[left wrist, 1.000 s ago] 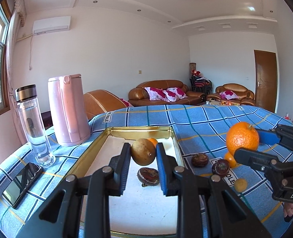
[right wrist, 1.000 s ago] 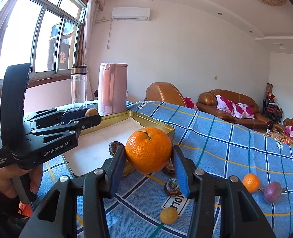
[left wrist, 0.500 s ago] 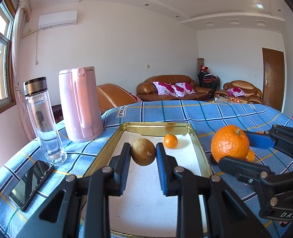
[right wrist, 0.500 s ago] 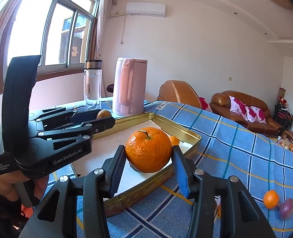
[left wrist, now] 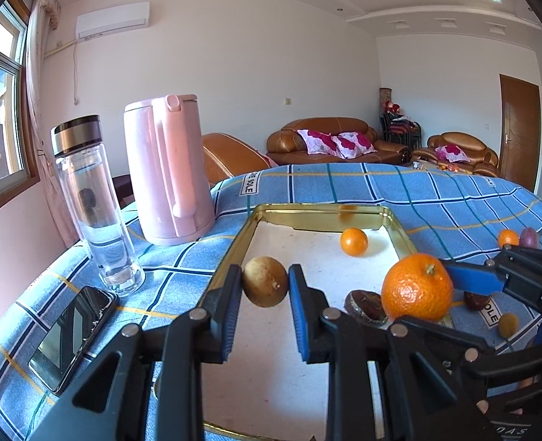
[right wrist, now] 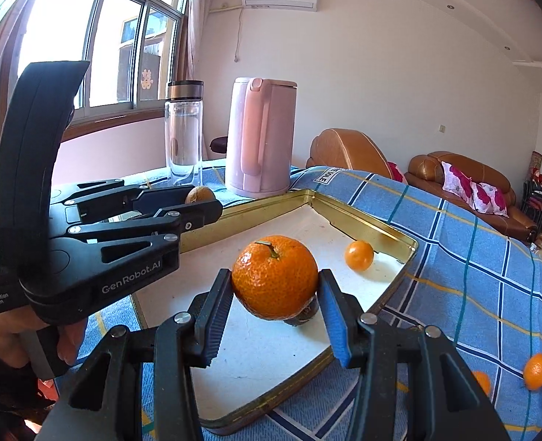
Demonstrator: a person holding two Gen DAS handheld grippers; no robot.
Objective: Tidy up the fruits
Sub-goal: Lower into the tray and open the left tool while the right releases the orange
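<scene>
The left gripper (left wrist: 265, 286) has its jaws clamped on a brownish fruit (left wrist: 264, 281) above the tray (left wrist: 234, 246). The right gripper (right wrist: 274, 294) has its jaws clamped on an orange (right wrist: 274, 281).

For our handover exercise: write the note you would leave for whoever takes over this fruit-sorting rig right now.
Left tool: shut on a yellow-brown fruit, over the tray.
Right tool: shut on the large orange, also over the tray.
Done: a small orange and a dark fruit lie in the tray.
Left: set both held fruits down, then collect the small orange fruit and the others on the blue cloth.
</scene>
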